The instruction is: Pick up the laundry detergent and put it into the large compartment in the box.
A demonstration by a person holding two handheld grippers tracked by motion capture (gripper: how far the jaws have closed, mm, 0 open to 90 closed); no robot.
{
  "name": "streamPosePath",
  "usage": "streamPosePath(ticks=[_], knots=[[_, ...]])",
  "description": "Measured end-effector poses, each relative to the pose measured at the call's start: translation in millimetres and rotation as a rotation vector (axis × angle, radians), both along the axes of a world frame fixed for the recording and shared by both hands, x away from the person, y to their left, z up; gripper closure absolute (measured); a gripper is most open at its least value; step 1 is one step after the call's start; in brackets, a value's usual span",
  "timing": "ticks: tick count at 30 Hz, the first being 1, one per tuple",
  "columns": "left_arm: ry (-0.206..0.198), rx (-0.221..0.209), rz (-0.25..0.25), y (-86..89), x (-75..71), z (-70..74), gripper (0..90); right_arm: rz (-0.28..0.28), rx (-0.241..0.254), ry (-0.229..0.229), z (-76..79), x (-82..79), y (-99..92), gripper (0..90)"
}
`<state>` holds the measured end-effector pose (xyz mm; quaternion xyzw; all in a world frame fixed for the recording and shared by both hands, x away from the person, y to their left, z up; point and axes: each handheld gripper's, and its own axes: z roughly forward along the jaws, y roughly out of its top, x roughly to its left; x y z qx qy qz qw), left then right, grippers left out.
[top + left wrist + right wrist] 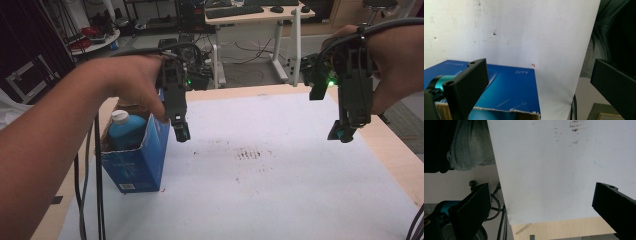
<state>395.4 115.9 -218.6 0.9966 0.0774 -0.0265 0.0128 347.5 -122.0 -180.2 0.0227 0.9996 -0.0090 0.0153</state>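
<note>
behind the table we see an office floor with a desk [260,12] carrying a keyboard, and cables trailing underneath. nearer to us, a white sheet [280,170] covers most of the wooden table [395,145], marked with a few brownish stains near its middle.

we hold both tools up off the surface, and neither touches anything. the left gripper [181,131] hangs just above the right edge of the blue box [137,160], which stands upright at the left side of the sheet with its top torn open. in the left gripper view its jaws stand wide apart with nothing between them, the blue box [509,87] below. we judge this hovering to be a lining-up over the box opening, perhaps to reach the blue bottle [125,131] with a white cap that stands inside.

the right gripper [344,132] waits well off to the right, jaws likewise spread wide and empty, probably kept clear.

white print runs along the box face, but it is too small and blurred for us to read.
</note>
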Motion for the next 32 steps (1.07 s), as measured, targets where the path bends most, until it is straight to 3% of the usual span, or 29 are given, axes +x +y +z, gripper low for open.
streamPosePath(ticks=[8,32], knots=[[-0.004,0.010,0.008,-1.0,3.5,-12.3,1.7,-0.002,0.000,-0.005,1.2,-0.5,-2.1,1.4],[-0.007,-0.008,-0.003,-2.9,-0.2,-6.1,1.7,-0.006,0.011,-0.014,7.4,-1.5,-3.2,1.4]])
